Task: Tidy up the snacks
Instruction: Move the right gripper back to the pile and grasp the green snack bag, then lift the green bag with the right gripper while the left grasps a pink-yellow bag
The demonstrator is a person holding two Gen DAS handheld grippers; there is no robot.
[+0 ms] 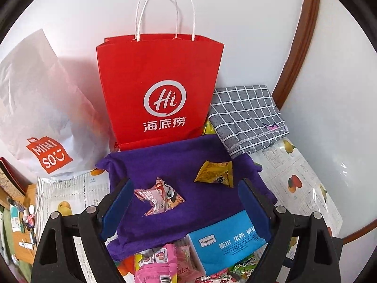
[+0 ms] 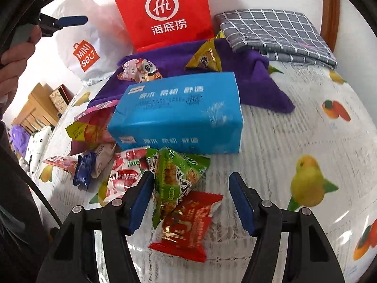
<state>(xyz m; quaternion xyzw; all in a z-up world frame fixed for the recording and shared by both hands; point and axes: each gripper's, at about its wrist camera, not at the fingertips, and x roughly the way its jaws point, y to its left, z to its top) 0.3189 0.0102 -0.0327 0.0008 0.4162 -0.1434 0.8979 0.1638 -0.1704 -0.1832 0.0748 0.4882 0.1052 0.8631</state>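
Observation:
My left gripper (image 1: pixel 186 186) is open above a purple cloth (image 1: pixel 188 202). On the cloth lie a pink panda snack (image 1: pixel 159 199) and a yellow snack (image 1: pixel 215 174). My right gripper (image 2: pixel 190 181) is open and low over a green snack (image 2: pixel 175 179) and a red snack (image 2: pixel 186 226); both lie between its fingers. More snack packets (image 2: pixel 94 146) are piled left of a blue tissue pack (image 2: pixel 181 115). The left gripper also shows at the top left of the right wrist view (image 2: pixel 70 21).
A red paper bag (image 1: pixel 160 89) stands against the wall behind the cloth. A white Miniso bag (image 1: pixel 40 118) leans to its left. A folded grey checked cloth (image 1: pixel 247 118) lies to its right. The fruit-print tablecloth (image 2: pixel 294 141) covers a round table.

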